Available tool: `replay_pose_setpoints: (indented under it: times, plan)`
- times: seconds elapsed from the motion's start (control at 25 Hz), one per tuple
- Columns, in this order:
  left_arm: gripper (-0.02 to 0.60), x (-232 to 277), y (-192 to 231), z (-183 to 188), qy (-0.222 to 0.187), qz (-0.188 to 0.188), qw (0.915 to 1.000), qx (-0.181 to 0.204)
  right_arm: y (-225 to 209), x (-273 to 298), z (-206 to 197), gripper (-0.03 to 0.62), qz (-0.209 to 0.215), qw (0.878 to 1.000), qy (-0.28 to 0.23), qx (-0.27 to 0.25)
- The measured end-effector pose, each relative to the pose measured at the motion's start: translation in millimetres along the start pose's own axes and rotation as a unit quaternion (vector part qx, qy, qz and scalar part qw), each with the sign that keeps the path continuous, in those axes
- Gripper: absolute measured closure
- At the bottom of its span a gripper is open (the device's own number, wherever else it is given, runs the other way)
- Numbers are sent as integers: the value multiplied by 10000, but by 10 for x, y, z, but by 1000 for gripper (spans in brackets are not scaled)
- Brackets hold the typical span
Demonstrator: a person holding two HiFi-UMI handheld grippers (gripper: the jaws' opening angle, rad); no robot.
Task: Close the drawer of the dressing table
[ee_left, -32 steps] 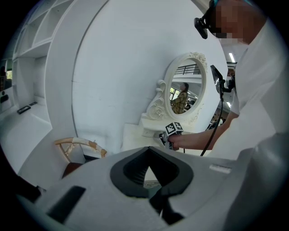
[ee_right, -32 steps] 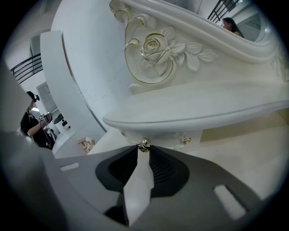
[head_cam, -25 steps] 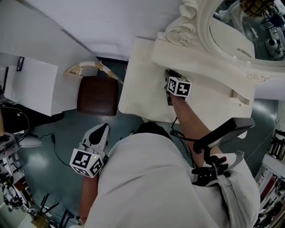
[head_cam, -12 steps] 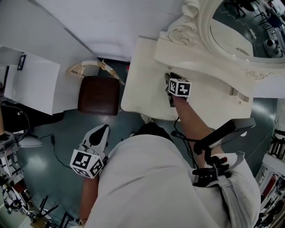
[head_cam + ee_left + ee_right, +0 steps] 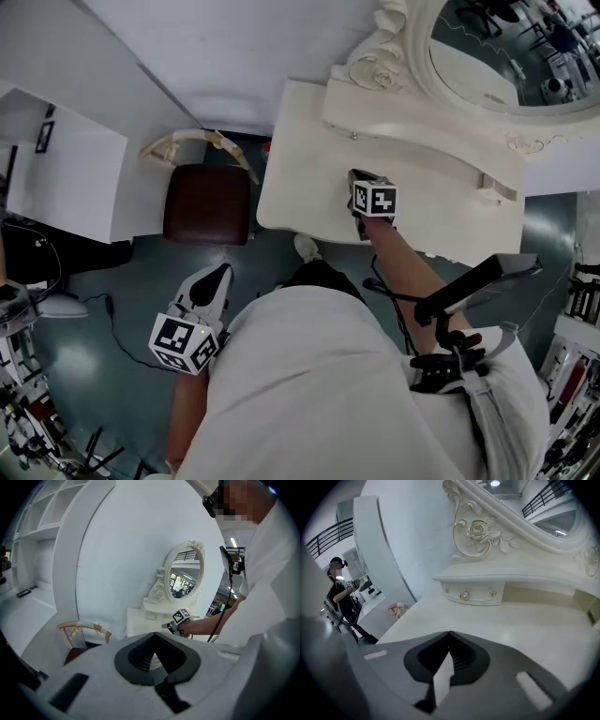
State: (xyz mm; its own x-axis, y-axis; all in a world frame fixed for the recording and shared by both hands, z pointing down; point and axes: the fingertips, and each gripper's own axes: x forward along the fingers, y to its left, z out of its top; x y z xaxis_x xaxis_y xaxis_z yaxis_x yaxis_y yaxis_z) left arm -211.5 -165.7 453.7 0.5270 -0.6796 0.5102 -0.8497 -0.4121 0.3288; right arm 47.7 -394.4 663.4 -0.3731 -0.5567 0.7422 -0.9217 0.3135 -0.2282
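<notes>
The cream dressing table (image 5: pixel 300 187) stands against the white wall, with an ornate oval mirror (image 5: pixel 487 47) behind it. A small drawer (image 5: pixel 476 595) with crystal knobs sits under the raised rear shelf, its front about level with the shelf edge. My right gripper (image 5: pixel 366 178) hovers over the tabletop, short of that drawer, shut and empty. It also shows in the left gripper view (image 5: pixel 166 626). My left gripper (image 5: pixel 218 272) hangs low at the left above the floor, away from the table. Its tips (image 5: pixel 154 633) meet with nothing between them.
A brown stool seat (image 5: pixel 206 202) with a curved wooden back (image 5: pixel 187 145) stands left of the table. A white desk (image 5: pixel 66 178) lies further left, and a cable (image 5: pixel 112 309) runs across the grey floor. A black device (image 5: pixel 478 281) hangs at the person's right side.
My right gripper has drawn back from the rear shelf toward the table's front edge. The left gripper stays about where it was in the picture.
</notes>
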Motion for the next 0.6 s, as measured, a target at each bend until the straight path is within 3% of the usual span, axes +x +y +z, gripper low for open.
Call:
replay_pose_setpoints:
  times: [0.6]
  plan:
    - [578,-612,-201,-561,-41,-328,9993,179,819,-839,-906,594,428,9971,150,-617]
